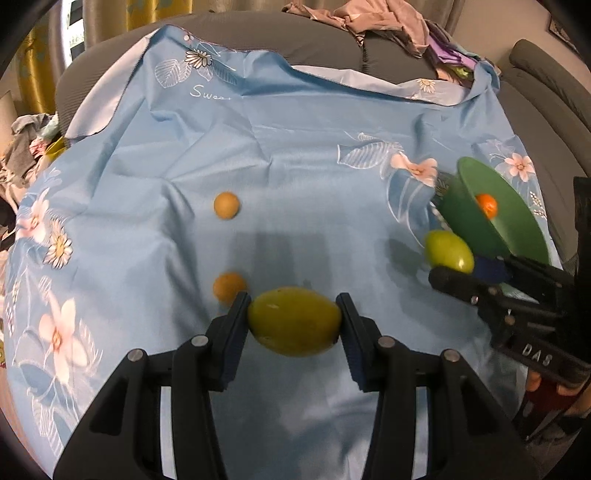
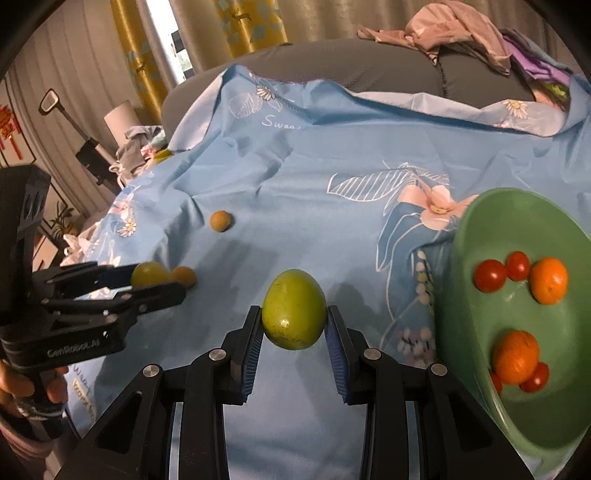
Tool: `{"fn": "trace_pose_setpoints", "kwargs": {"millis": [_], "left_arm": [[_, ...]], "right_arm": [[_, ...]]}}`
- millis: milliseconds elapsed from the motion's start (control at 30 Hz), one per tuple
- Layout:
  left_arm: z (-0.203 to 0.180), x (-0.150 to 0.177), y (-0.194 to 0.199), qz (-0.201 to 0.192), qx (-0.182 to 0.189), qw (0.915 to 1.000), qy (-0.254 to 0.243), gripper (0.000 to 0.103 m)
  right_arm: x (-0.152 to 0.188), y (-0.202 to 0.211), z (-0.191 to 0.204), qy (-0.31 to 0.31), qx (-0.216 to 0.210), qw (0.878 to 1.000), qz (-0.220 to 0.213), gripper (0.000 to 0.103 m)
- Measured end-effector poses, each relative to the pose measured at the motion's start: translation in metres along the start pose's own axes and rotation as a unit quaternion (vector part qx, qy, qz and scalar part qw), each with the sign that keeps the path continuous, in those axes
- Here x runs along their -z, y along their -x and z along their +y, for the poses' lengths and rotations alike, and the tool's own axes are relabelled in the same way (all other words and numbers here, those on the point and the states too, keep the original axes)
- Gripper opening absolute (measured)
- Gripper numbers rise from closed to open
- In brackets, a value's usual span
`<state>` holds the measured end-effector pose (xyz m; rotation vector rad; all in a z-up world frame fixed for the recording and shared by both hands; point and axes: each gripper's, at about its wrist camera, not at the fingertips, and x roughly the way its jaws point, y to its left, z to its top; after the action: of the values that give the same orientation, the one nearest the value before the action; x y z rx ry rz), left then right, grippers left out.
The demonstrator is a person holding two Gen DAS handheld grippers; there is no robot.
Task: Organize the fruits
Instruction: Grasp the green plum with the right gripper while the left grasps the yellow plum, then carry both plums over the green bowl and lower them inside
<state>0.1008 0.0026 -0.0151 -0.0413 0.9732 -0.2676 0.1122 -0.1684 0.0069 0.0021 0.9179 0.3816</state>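
My left gripper (image 1: pixel 293 321) is shut on a green oval fruit (image 1: pixel 294 322) just above the blue floral cloth (image 1: pixel 295 166). My right gripper (image 2: pixel 294 321) is shut on a second green fruit (image 2: pixel 294 309), next to the green bowl (image 2: pixel 480 229) on its right. The bowl holds two oranges (image 2: pixel 549 280) and several cherry tomatoes (image 2: pixel 489 275). Two small tan round fruits lie on the cloth, one far (image 1: pixel 226 205) and one near (image 1: pixel 229 286) by my left finger. The right gripper and its fruit (image 1: pixel 448 251) show in the left wrist view beside the bowl (image 1: pixel 517 229).
The cloth covers a grey sofa (image 1: pixel 332 40). Crumpled clothes (image 1: pixel 388 22) lie on the sofa back, and more clothes (image 1: pixel 26 144) pile at the left edge. Yellow curtains (image 2: pixel 251 26) and a lamp (image 2: pixel 122 118) stand behind.
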Motion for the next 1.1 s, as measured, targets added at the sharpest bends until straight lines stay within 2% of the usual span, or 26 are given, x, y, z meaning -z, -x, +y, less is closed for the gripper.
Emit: {"fn": "trace_pose_setpoints", "kwargs": {"millis": [500,1100], "left_arm": [[-0.019,0.042,0.043,-0.010,0.009,0.9999,0.000,0.047],[-0.056,0.043,0.071,-0.029,0.029,0.9986,-0.034,0.047]], "right_arm": [[0.027,0.052,0.018,0.010,-0.004,1.000,-0.025,0.035],[0.037,0.088,0.021,0.008,-0.004,0.998,-0.061,0.035]]}}
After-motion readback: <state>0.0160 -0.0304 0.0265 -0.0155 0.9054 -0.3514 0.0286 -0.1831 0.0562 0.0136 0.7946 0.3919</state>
